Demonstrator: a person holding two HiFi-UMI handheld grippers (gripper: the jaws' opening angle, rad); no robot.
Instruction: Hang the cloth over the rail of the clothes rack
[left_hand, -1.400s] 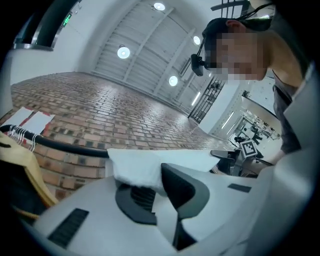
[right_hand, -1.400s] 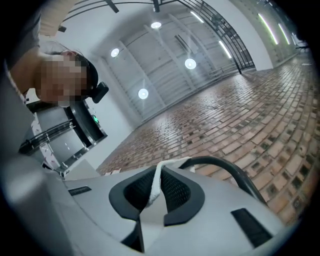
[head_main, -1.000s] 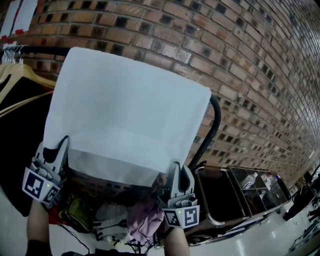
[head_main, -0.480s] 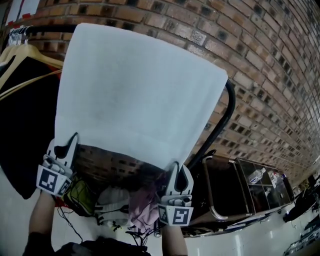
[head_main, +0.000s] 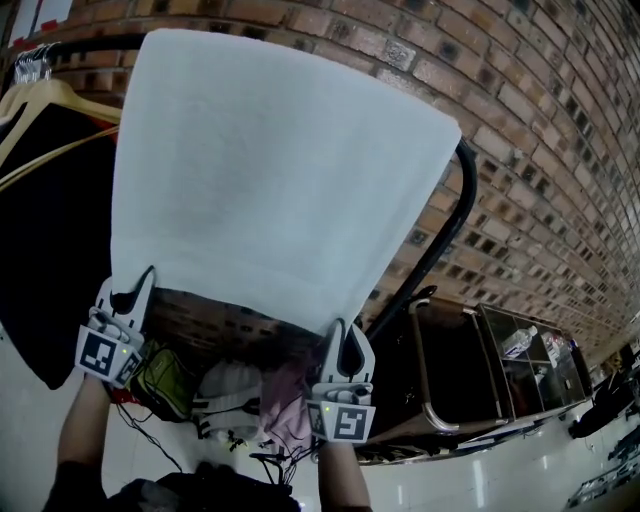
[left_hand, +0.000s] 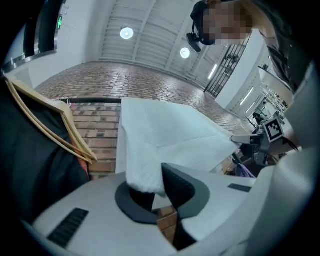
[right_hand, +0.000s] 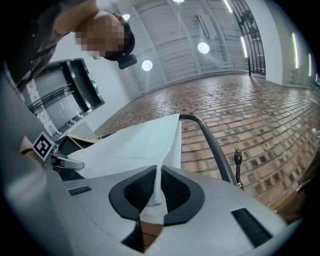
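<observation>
White cloth lies draped over the rail near its right corner; left gripper and right gripper each pinch a lower corner. Hanging looks nearly done; only letting go remains.

The cloth blocks everything ahead of the fingers; the rail drops just right of the right gripper. Hangers crowd left of the left gripper; a clothes pile lies below.
</observation>
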